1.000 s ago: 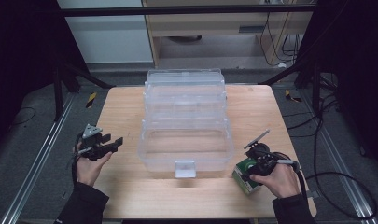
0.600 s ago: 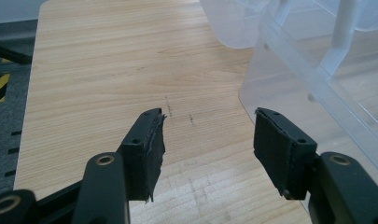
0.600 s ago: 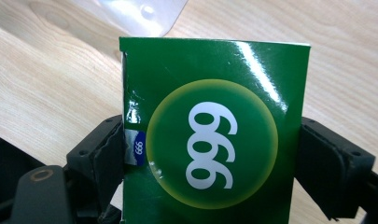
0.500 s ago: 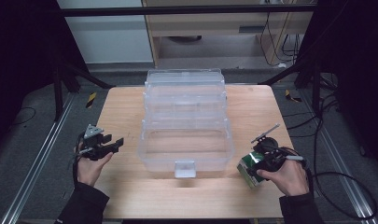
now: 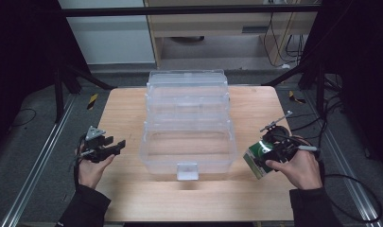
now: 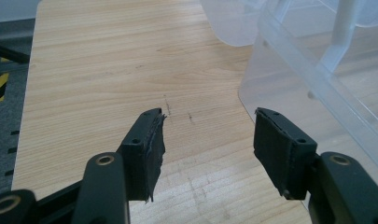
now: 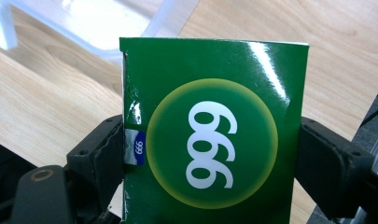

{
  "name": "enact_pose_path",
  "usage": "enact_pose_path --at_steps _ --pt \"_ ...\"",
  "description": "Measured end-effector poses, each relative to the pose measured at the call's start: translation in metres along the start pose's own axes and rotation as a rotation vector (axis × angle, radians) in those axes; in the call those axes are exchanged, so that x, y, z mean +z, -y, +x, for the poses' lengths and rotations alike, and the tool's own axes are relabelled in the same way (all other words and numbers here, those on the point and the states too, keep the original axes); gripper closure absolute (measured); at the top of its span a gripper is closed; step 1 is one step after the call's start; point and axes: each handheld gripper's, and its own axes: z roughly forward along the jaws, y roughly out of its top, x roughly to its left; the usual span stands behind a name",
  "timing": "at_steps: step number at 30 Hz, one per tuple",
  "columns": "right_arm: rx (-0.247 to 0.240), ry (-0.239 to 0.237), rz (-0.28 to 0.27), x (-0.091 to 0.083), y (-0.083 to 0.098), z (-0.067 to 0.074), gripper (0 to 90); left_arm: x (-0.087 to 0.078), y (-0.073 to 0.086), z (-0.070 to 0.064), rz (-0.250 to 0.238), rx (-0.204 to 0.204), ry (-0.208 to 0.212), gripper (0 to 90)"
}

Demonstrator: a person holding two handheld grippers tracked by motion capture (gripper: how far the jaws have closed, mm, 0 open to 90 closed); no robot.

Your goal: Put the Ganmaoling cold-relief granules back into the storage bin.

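A clear plastic tiered box (image 5: 188,123) stands open in the middle of the wooden table (image 5: 127,109), its lowest tray nearest me. My right gripper (image 5: 261,160) is shut on a green carton (image 5: 256,156) printed with white digits in a yellow-green circle; the carton (image 7: 210,130) sits between both pads and hangs above the table, just right of the box's front corner. At the left of the box my left gripper (image 5: 116,145) is open over bare wood with nothing between its fingers (image 6: 147,144), and the box's clear wall (image 6: 317,79) lies to its right.
The box has a white latch tab (image 5: 187,171) at its front edge. Metal rails (image 5: 38,165) run along both sides of the table, with dark floor and cables (image 5: 354,184) beyond. Bare wood lies in front of the box and to its left.
My right hand has lifted the green carton off the table and carried it slightly right. The left hand has stayed where it was.
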Motion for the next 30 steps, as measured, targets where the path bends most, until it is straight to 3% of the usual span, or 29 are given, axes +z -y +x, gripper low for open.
enact_pose_path --at_steps 6,14,18,30 --pt "-0.011 -0.007 -0.009 -0.011 -0.010 -0.001 17.4 0.000 0.000 0.000 0.002 0.001 -0.001 41.8" --pt "-0.076 -0.054 -0.023 -0.021 -0.030 -0.006 17.4 0.001 0.000 0.001 0.003 0.000 -0.001 41.8" --pt "-0.094 -0.051 -0.014 -0.022 -0.041 -0.005 17.7 0.001 0.000 0.001 0.001 -0.002 -0.001 41.8" --pt "-0.214 -0.095 -0.012 -0.019 -0.072 0.004 17.6 0.002 0.000 0.002 0.006 0.000 -0.001 41.8"
